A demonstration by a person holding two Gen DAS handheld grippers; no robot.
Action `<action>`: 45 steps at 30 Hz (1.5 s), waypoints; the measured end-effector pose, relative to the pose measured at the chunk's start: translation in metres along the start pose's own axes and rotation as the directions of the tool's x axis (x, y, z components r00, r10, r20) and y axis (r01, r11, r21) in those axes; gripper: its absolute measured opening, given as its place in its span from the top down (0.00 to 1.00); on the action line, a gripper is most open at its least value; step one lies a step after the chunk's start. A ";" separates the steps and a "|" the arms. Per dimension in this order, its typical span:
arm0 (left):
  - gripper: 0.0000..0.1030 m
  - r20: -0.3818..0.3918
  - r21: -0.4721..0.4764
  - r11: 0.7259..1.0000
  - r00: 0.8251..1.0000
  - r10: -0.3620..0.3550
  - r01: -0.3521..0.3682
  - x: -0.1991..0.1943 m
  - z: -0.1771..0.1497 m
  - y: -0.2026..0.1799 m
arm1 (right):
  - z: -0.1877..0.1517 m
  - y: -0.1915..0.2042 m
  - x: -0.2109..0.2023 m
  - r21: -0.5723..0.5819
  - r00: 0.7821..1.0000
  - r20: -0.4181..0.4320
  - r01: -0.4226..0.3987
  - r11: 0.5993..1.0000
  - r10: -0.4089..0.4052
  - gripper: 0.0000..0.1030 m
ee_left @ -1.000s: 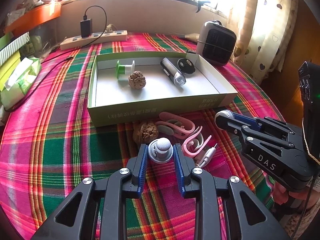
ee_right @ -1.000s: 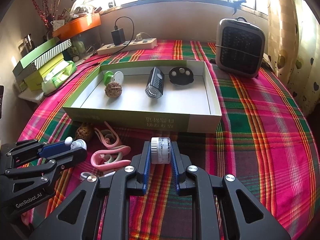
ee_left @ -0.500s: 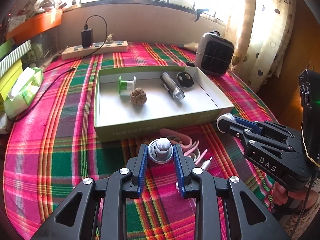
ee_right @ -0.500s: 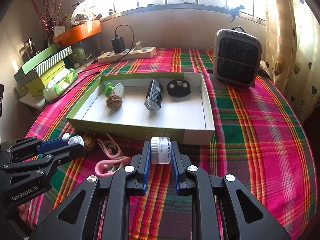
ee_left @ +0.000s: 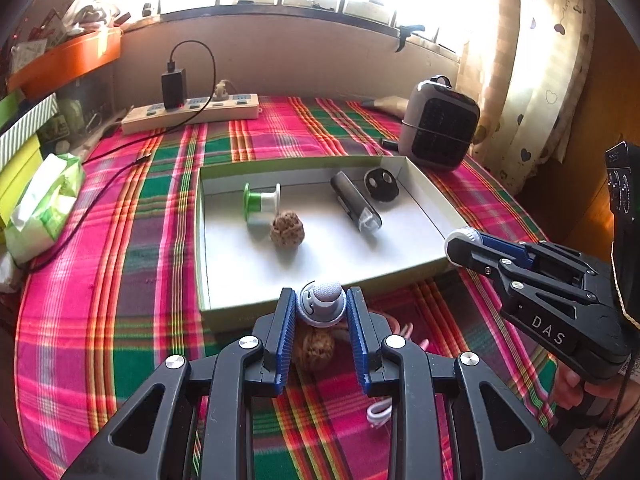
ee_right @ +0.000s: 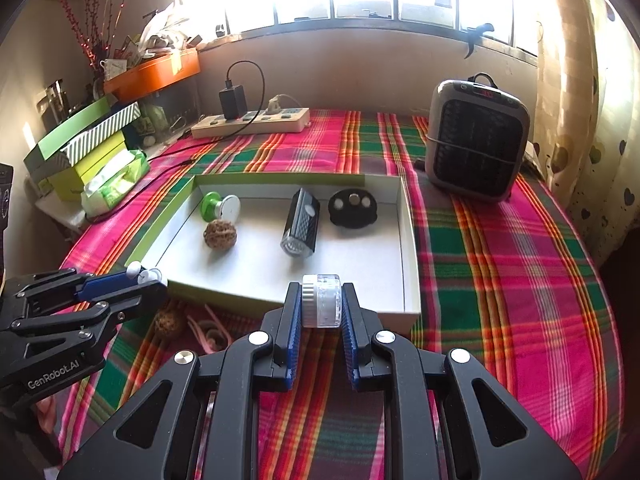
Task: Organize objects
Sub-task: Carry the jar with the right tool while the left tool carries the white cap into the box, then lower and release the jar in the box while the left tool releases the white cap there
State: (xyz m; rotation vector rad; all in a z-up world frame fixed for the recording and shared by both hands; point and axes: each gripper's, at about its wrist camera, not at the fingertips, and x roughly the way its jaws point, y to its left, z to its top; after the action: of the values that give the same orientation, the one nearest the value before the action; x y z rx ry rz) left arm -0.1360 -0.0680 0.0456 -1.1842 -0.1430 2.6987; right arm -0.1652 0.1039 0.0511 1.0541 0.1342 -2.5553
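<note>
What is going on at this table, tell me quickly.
A person is tidying small items into a shallow box. The left gripper is shut on a small grey knob-like piece; the right gripper is shut on a clear cylinder. Both hang near the box's front edge. A walnut lies outside it.

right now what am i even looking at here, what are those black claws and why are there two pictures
The black claws are hand-held grippers; a person holds one in each hand. Each picture comes from a camera on one gripper, looking along its fingers, so each also shows the other gripper from the side. The left gripper pinches a small grey knob. The right gripper pinches a little clear jar. Ahead, on a plaid cloth, is an open tray holding a green spool, a walnut, a dark light and a black disc. Another walnut and pink clips lie outside.
</note>
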 end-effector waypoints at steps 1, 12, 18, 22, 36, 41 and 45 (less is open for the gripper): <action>0.77 0.001 0.000 1.000 1.000 0.001 -0.001 0.000 0.001 0.000 | 0.002 0.000 0.001 -0.002 1.000 0.000 0.001 1.000 -0.001 0.81; 0.77 0.006 -0.007 1.000 1.000 0.016 -0.016 0.012 0.018 0.011 | 0.019 -0.005 0.014 -0.011 1.000 -0.006 0.007 1.000 -0.007 0.81; 0.77 -0.004 -0.007 1.000 1.000 0.024 -0.024 0.021 0.024 0.016 | 0.025 -0.007 0.023 -0.017 1.000 -0.013 0.010 1.000 -0.010 0.81; 0.77 -0.013 -0.016 0.999 1.000 0.028 -0.028 0.027 0.028 0.020 | 0.031 -0.009 0.031 -0.024 1.000 -0.015 0.016 1.000 -0.017 0.81; 0.77 -0.034 -0.041 0.997 0.998 0.060 -0.061 0.050 0.042 0.037 | 0.045 -0.020 0.067 -0.034 0.997 -0.061 0.044 0.998 -0.046 0.81; 0.77 -0.046 -0.047 0.997 0.997 0.067 -0.069 0.058 0.044 0.042 | 0.048 -0.023 0.077 -0.039 0.996 -0.076 0.051 0.998 -0.054 0.81; 0.77 -0.052 -0.049 0.996 0.996 0.073 -0.075 0.062 0.044 0.044 | 0.048 -0.023 0.082 -0.044 0.995 -0.080 0.053 0.998 -0.056 0.81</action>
State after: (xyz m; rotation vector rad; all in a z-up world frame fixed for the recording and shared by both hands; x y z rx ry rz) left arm -0.2154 -0.0988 0.0238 -1.2947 -0.1642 2.7414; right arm -0.2590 0.0900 0.0273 1.1535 0.2404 -2.5471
